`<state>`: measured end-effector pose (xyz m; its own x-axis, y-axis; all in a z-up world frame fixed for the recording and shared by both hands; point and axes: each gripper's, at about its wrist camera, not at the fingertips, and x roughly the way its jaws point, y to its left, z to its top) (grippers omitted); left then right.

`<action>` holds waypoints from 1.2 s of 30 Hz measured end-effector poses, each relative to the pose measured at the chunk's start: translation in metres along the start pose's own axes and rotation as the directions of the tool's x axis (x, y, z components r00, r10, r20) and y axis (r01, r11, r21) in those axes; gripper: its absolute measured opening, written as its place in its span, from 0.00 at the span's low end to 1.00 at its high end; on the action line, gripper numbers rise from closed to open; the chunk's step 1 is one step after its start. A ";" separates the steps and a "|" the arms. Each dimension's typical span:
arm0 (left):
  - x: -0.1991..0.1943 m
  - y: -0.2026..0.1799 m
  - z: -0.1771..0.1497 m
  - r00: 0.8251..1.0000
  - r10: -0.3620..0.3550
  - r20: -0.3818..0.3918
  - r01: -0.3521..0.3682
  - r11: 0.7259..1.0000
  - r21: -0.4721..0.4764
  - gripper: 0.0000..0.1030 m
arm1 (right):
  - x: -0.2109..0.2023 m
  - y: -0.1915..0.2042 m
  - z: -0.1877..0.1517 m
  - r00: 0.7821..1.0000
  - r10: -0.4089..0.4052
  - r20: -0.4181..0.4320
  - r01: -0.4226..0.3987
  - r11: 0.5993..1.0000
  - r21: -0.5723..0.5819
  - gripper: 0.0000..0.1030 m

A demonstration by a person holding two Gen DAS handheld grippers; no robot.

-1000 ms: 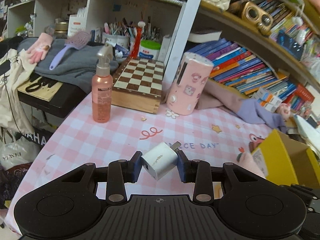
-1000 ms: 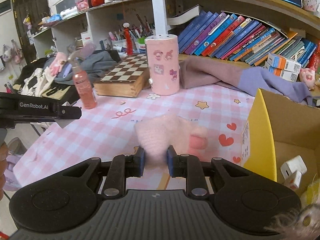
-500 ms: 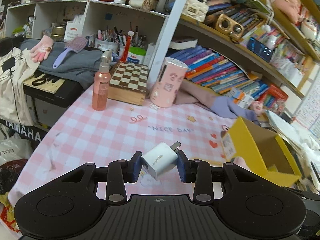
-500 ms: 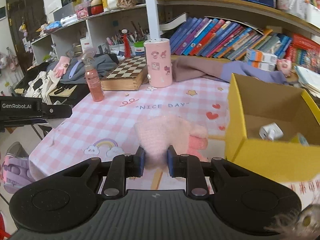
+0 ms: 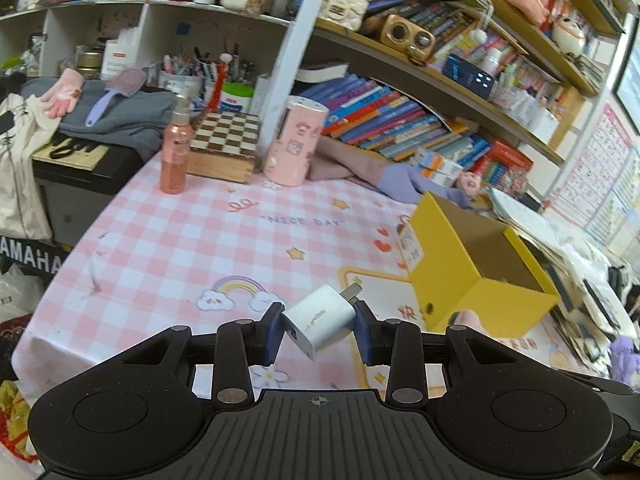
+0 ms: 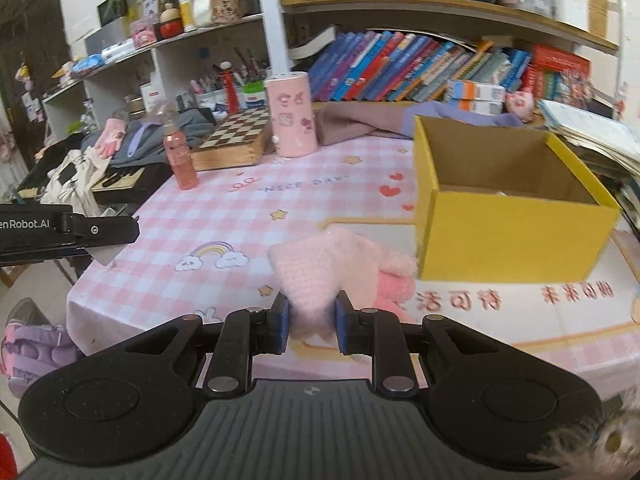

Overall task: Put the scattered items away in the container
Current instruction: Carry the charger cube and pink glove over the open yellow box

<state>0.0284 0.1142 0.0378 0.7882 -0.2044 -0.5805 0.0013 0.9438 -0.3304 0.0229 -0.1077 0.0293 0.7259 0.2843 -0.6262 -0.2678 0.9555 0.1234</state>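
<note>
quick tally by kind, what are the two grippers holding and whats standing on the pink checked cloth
white charger plug, held by the left gripper: 1
pink glove, held by the right gripper: 1
yellow box: 1
pink spray bottle: 1
pink canister: 1
Total: 5

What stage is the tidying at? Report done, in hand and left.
Done: something pale already lies in the yellow box, too hidden to identify.
In hand: the left claw grips a white charger plug; the right claw pinches a pink glove. Neither is over the box yet.
Left: both drops, and perhaps the pink spray bottle on the table.
</note>
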 end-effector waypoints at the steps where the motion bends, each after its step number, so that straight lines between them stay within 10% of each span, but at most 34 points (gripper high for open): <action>1: 0.000 -0.003 -0.001 1.000 -0.010 -0.005 0.010 1.000 0.007 0.34 | -0.003 -0.002 -0.002 1.000 -0.010 0.000 0.010 1.000 0.009 0.20; 36: 0.074 -0.141 -0.012 0.949 -0.259 -0.181 0.292 0.936 0.194 0.34 | -0.048 -0.123 -0.021 0.969 -0.247 -0.013 0.245 0.950 0.196 0.20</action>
<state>0.0789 -0.0370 0.0330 0.6358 -0.4850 -0.6004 0.3509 0.8745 -0.3349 0.0080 -0.2403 0.0283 0.7613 0.0385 -0.6472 0.0473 0.9923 0.1146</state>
